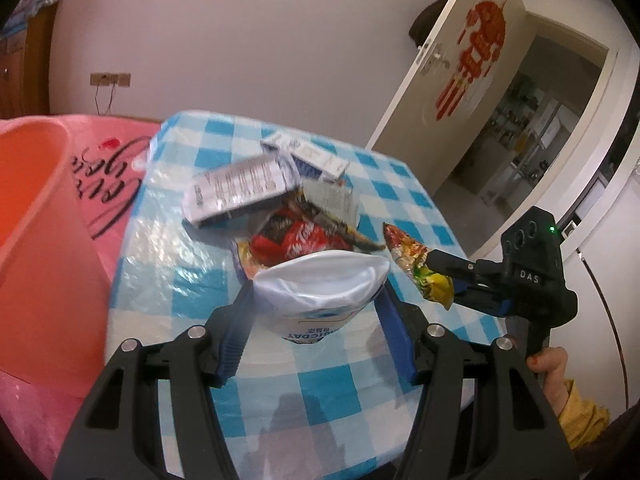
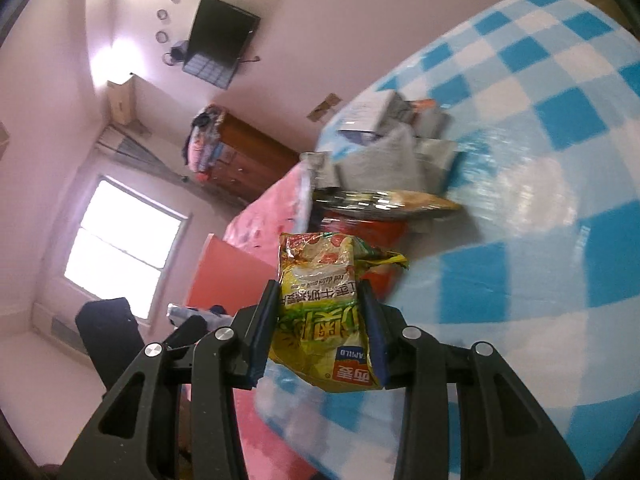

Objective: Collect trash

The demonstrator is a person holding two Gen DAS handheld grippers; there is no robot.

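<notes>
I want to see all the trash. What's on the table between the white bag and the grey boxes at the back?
In the left wrist view, crumpled red snack wrappers lie between the white bag and the grey boxes.

Pale walls carry a dark wall-mounted television [image 2: 222, 42] and a bright window [image 2: 120, 236]. A wooden dresser [image 2: 248, 160] stands against one wall. An open white door [image 1: 452, 64] bears a red paper decoration [image 1: 472, 60].

Home bedroom; pink bedspread [image 1: 108, 184], wooden dresser [image 2: 248, 156], wall-mounted television [image 2: 222, 40], decorated door [image 1: 452, 68]
</notes>
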